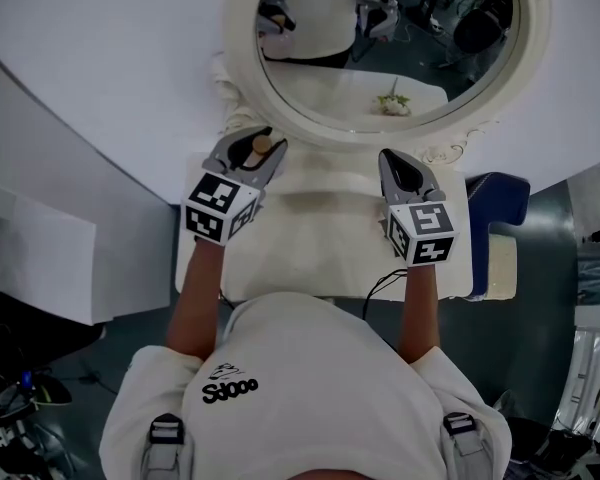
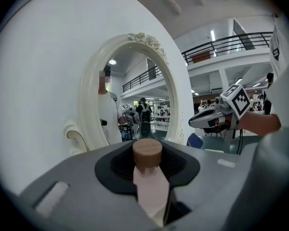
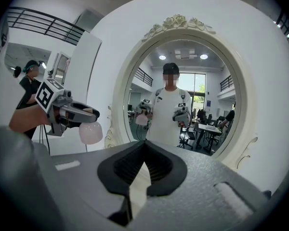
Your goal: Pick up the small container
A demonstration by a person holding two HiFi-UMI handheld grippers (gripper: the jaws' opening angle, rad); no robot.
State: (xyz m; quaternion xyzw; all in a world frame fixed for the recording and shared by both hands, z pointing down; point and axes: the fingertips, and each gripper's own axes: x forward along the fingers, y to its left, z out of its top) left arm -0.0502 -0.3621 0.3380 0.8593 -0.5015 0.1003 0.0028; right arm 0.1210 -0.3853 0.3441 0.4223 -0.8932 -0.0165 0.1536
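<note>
The small container (image 1: 264,148) is a pale pink bottle with a round wooden cap. My left gripper (image 1: 260,140) is shut on it and holds it in the air above the white vanity table (image 1: 320,230), in front of the mirror. In the left gripper view the container (image 2: 148,179) stands upright between the dark pads, cap up. From the right gripper view its rounded pink body (image 3: 90,133) hangs below the left gripper (image 3: 86,115). My right gripper (image 1: 404,171) hovers level with it to the right, jaws together and holding nothing (image 3: 143,163).
A large oval mirror in an ornate cream frame (image 1: 242,78) stands at the back of the table and reflects the person and both grippers. A blue chair (image 1: 495,203) is at the table's right end. White wall panels (image 1: 40,258) close off the left.
</note>
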